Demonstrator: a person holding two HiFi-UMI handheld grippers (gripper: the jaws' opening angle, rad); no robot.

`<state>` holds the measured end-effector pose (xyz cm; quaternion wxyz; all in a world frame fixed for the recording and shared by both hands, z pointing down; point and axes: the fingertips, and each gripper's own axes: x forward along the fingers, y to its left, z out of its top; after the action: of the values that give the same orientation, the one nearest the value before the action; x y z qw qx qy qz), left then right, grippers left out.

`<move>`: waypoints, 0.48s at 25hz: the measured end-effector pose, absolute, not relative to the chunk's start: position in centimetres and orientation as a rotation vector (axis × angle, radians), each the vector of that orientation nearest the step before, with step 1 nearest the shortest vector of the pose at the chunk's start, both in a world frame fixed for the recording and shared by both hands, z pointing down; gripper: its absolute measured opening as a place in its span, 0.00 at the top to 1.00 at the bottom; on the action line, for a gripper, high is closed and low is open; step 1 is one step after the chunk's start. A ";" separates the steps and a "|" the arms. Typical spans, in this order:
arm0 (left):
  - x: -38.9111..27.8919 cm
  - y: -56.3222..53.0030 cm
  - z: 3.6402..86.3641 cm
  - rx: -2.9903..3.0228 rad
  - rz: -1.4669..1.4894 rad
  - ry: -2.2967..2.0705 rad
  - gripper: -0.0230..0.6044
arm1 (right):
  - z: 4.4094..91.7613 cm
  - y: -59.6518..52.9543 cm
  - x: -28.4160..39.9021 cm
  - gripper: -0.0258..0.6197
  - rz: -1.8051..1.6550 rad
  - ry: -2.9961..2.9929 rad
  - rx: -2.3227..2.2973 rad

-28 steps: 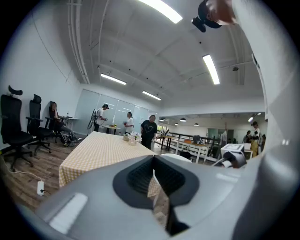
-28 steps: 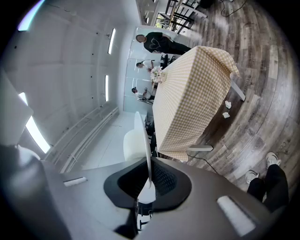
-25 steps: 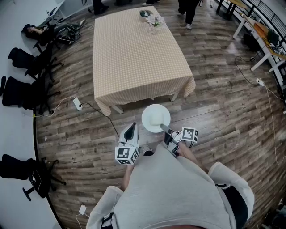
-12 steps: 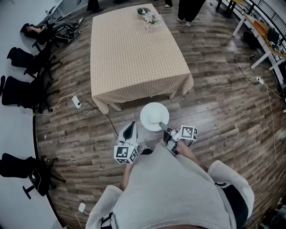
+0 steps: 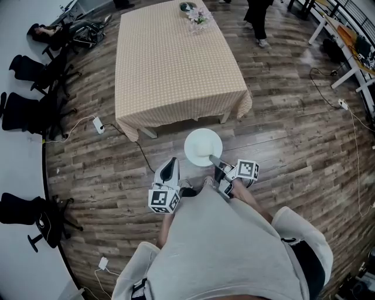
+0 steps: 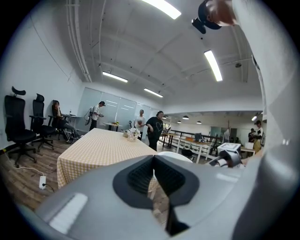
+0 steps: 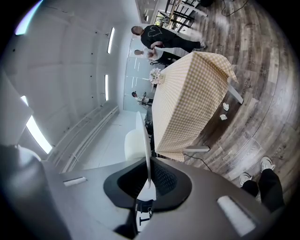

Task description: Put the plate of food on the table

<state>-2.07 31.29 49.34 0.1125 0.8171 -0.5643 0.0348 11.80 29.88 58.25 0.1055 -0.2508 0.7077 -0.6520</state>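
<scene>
A white plate [image 5: 203, 147] with a pale mound on it hangs over the wooden floor, just short of the near edge of the table [image 5: 176, 64], which has a checked cloth. My right gripper [image 5: 217, 166] is shut on the plate's near rim. In the right gripper view the plate [image 7: 146, 140] stands edge-on between the pads [image 7: 159, 180] of that gripper [image 7: 148, 176]. My left gripper [image 5: 170, 166] is beside the plate at its left, apart from it. Its jaws [image 6: 153, 161] are shut with nothing in them, and the plate [image 6: 177, 157] shows just past them.
A vase of flowers [image 5: 197, 17] and a bowl stand at the table's far end. Black office chairs [image 5: 23, 114] line the left wall. A power strip [image 5: 98, 124] with cables lies by the table's near left corner. White desks [image 5: 345, 47] stand at right. A person [image 5: 258, 17] walks beyond the table.
Both grippers and the plate have moved a little toward the table, whose near edge is closer. The person beyond the table has walked to the right.
</scene>
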 end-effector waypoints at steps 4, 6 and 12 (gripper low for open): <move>-1.1 31.2 49.5 2.398 0.107 -1.659 0.95 | 58.3 29.6 12.6 0.94 -1.907 2.091 -0.709; -0.8 30.8 49.5 2.395 0.106 -1.666 0.95 | 58.7 29.3 13.0 0.94 -1.922 2.093 -0.726; -0.6 29.5 49.7 2.390 0.104 -1.679 0.95 | 58.5 27.8 12.9 0.94 -1.909 2.107 -0.689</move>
<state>-0.65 29.46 49.69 0.1094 0.8128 -0.5711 0.0355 12.93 27.75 58.50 0.1080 -0.2341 0.7160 -0.6488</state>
